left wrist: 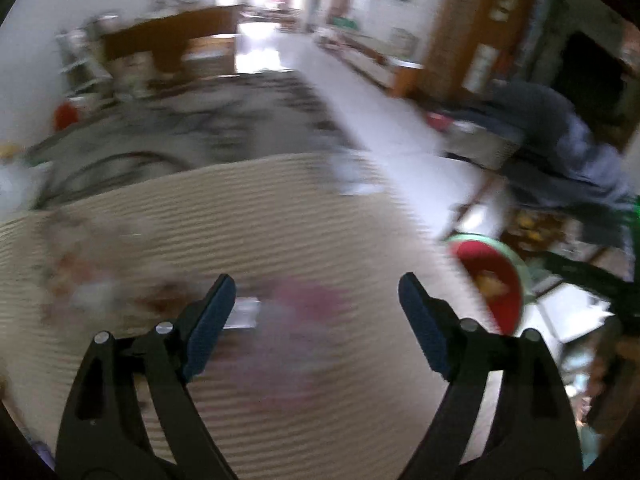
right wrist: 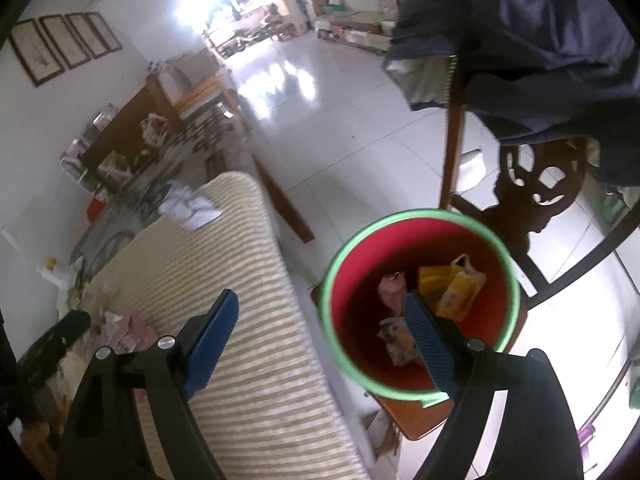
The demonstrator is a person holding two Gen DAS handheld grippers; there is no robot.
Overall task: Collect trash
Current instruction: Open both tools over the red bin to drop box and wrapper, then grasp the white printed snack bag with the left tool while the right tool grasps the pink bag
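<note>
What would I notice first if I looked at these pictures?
Probably the red bucket with a green rim, standing by the striped cushion, with yellow and pink wrappers lying in it. The right gripper hangs open near the bucket, and the left gripper is open over more blurry litter on the cushion.

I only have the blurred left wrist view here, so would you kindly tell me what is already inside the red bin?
Observer: In the right wrist view the red bin holds yellow packets and pinkish wrappers.
Operator: Thanks. Is the right hand-held gripper carrying anything?
Observer: No, the right hand-held gripper is open and empty, one finger over the bin.
Operator: Is any trash left on the striped cushion?
Observer: Yes, a crumpled white paper lies at the far end of the striped cushion, and pink scraps lie near its left edge.
</note>
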